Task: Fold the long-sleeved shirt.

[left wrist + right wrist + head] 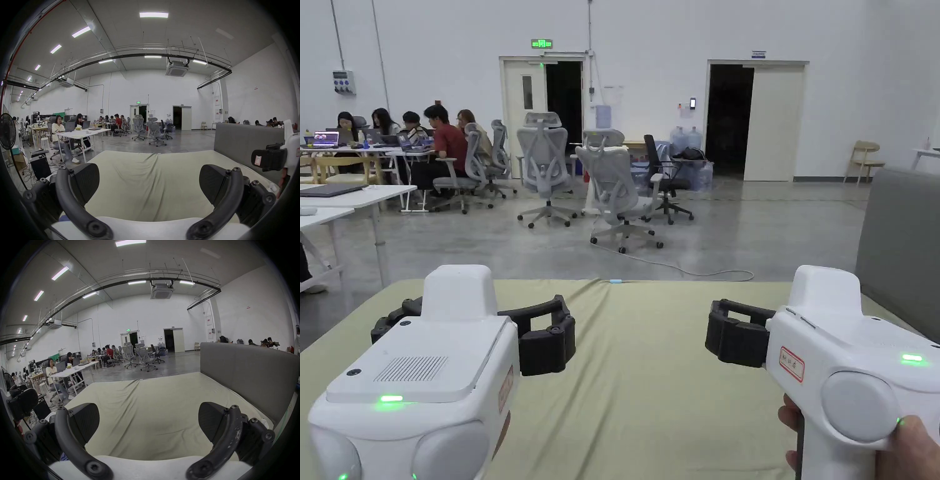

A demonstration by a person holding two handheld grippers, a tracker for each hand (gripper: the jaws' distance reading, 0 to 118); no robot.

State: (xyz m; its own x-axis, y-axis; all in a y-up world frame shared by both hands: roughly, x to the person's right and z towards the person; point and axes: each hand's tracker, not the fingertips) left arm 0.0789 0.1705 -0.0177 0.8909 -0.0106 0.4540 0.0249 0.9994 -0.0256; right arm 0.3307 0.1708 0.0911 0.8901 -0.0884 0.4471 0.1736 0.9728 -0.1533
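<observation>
Shirt lying nowhere on visible green sheet (650,375), so direction and nearer hand untellable; left gripper (149,183) and right gripper (148,423) hovering lower frame, jaws spread, empty.

Head view looks level across the near green sheet (650,375) toward far doors; both gripper views sit lower, facing likewise; all share sheet and office chairs (615,194).
</observation>
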